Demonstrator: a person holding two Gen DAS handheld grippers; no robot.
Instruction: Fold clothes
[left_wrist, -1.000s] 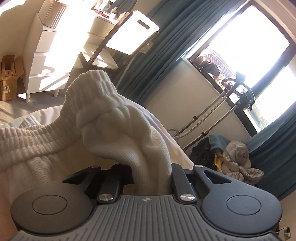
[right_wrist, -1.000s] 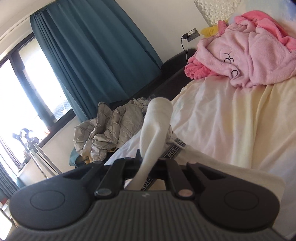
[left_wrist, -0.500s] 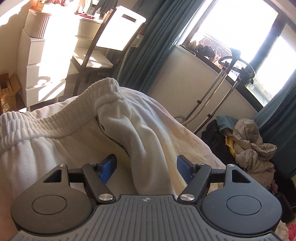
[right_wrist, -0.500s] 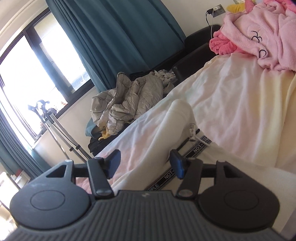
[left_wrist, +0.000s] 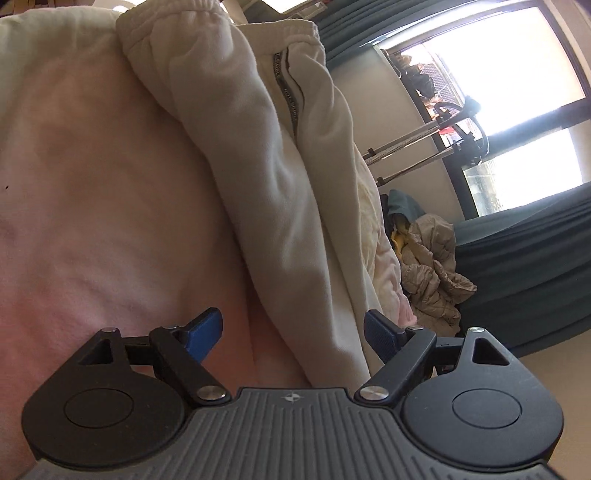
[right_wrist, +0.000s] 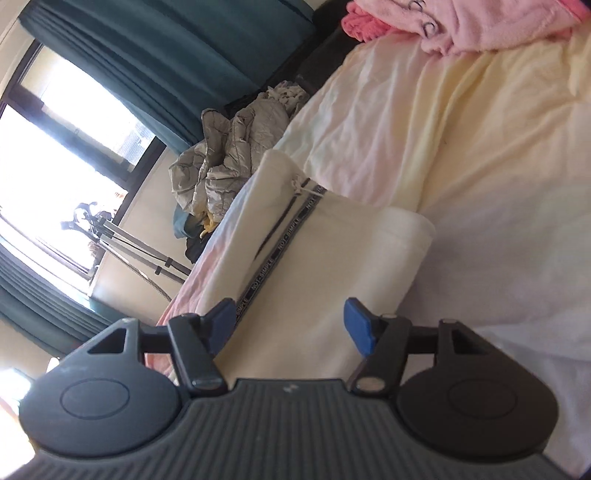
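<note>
two wrist views over a bed (right_wrist: 461, 155) with a pale cream and pink cover. a pair of white sweatpants (left_wrist: 280, 177) lies on the cover near the edge of the bed, folded lengthwise so one leg rests on the other. a dark printed stripe (left_wrist: 286, 99) runs down the side seam, and the elastic waistband (left_wrist: 221, 22) sits at the far end in the left view.

the left gripper (left_wrist: 293, 328) hovers just above the near end of the sweatpants. its blue-padded jaws are opening and stand wide; cloth lies below and between them, but the pads do not press on it. the right gripper (right_wrist: 290, 325) hovers over the other end of the same garment, where a white drawstring (right_wrist: 306, 188) shows. its jaws are opening too, with cloth beneath them and nothing pinched.

so the long fold looks done and the sweatpants appear let go, lying flat. what seems left is at least one fold across to make a compact stack, and some smoothing of wrinkles.

a pink fluffy garment (right_wrist: 480, 26) lies unfolded at the far end of the bed. a crumpled grey jacket (left_wrist: 432, 269) sits in a heap on the floor by teal curtains (right_wrist: 166, 55) and a bright window (left_wrist: 517, 110).
</note>
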